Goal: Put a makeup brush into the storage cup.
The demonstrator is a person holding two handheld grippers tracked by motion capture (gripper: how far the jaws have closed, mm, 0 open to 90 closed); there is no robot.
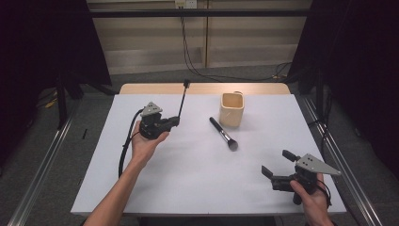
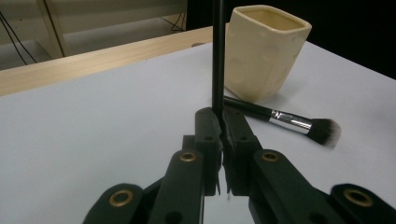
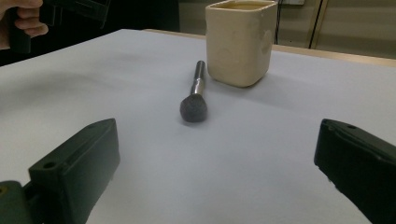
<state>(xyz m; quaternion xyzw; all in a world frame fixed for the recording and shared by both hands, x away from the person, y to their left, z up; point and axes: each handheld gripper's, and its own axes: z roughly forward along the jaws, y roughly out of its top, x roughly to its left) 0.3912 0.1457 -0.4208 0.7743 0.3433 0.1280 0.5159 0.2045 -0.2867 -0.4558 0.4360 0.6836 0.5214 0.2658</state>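
The white table [image 1: 188, 179] is carrying a cream cup [image 1: 232, 109], with a makeup brush [image 1: 224, 133] lying just beside it. The left gripper [image 1: 176, 121] is clamping a thin black stick [image 1: 182, 100], left of the cup. The right gripper [image 1: 275, 163] is hovering agape, well apart.

Two brushes, one thin [image 1: 182, 100] and one fluffy [image 1: 223, 133], apparently, and one cream cup [image 1: 232, 109].

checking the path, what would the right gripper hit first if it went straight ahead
Probably the brush: the open right gripper points across bare table at its bristle end, with the cup just behind. Depth is hard to judge.
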